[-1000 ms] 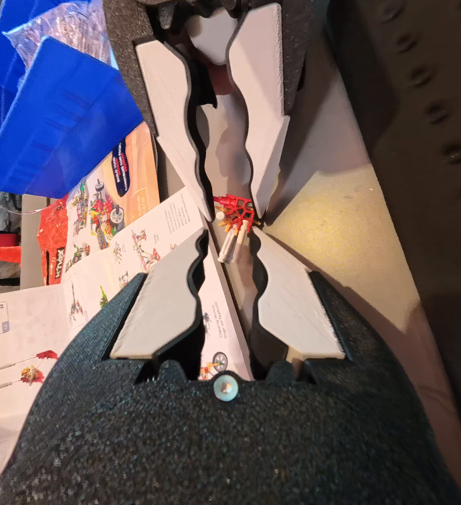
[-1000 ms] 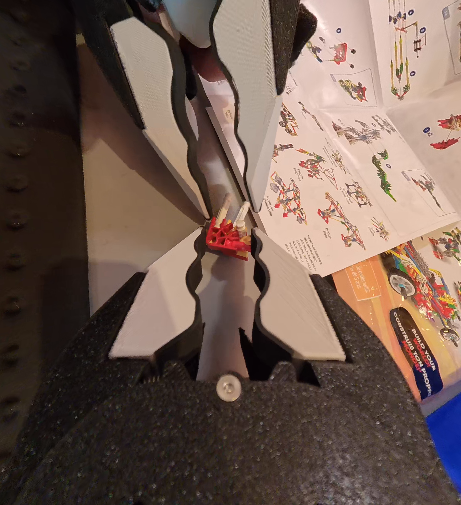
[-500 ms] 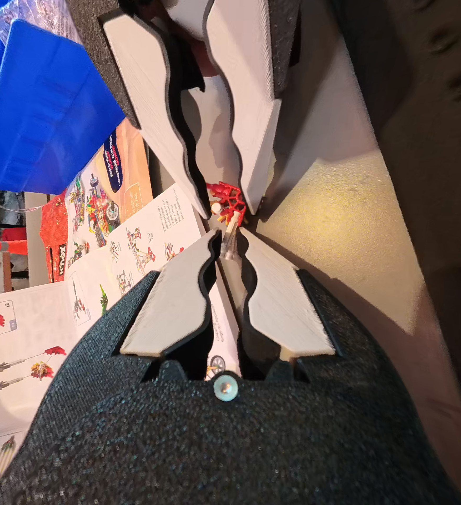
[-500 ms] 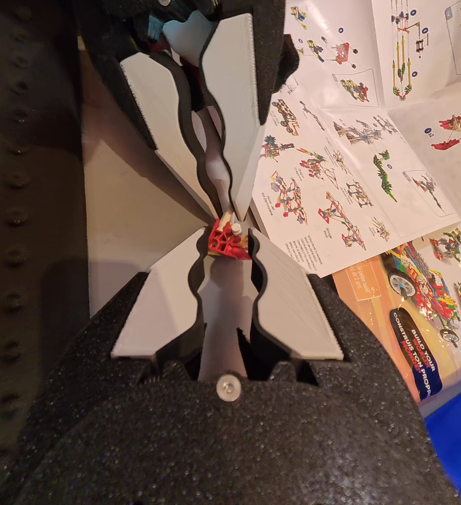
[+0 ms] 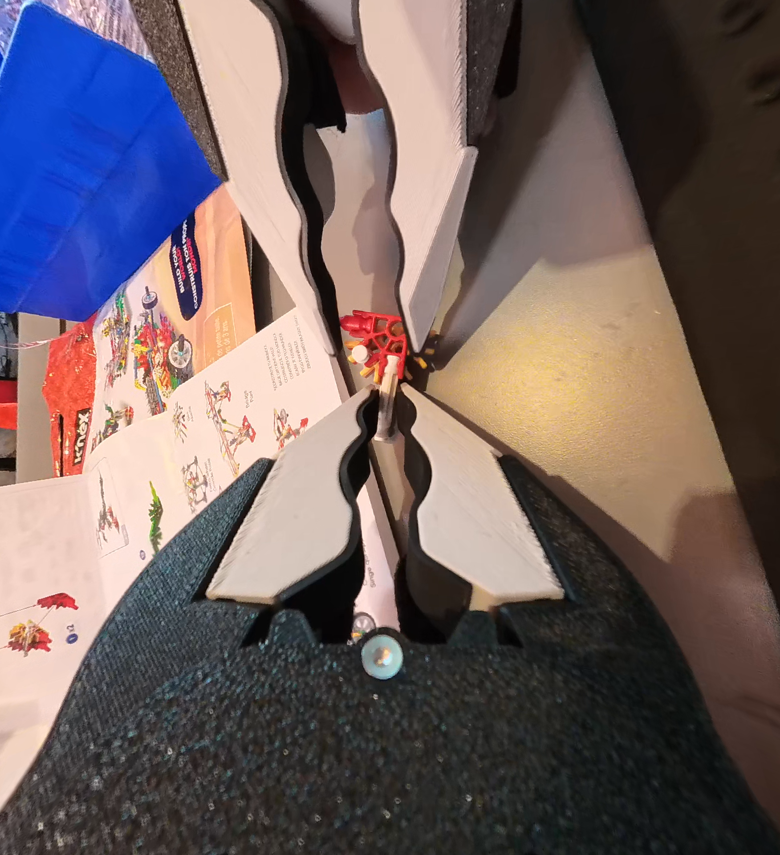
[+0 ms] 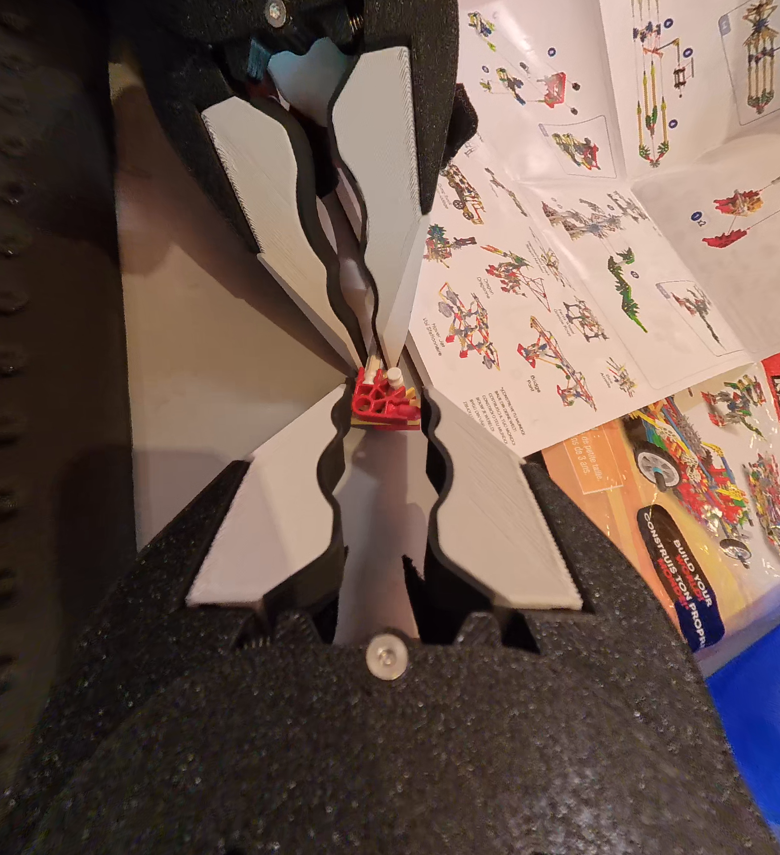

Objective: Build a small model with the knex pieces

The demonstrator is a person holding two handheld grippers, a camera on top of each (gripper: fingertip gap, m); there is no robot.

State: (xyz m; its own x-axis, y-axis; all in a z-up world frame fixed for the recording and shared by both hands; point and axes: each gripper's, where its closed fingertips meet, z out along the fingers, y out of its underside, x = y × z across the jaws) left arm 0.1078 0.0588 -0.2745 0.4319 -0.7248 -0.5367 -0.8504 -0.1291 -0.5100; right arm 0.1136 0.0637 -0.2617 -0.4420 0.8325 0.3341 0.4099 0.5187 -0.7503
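My left gripper (image 5: 386,393) is shut on a short white rod (image 5: 386,414) whose far end sits in a red fan-shaped connector (image 5: 379,340). My right gripper (image 6: 384,398) is shut on that red connector (image 6: 374,400), which is stacked with yellow pieces and carries a second white peg (image 6: 395,375). The two grippers meet tip to tip above a pale table. The right gripper (image 5: 374,349) comes in from the top of the left wrist view. The left gripper (image 6: 379,358) comes in from the top of the right wrist view.
A folded instruction sheet (image 6: 564,287) (image 5: 240,407) and an orange toy box (image 6: 656,462) lie beside the grippers. A blue bin (image 5: 69,176) (image 6: 772,694) stands beyond them. A dark tufted panel (image 5: 726,231) (image 6: 32,324) borders the other side of the table (image 5: 541,393). My two grippers' fingertips are within a few centimetres of each other.
My left gripper's jaws have closed from a wide gap onto the white rod. The right gripper has kept its hold on the red connector.
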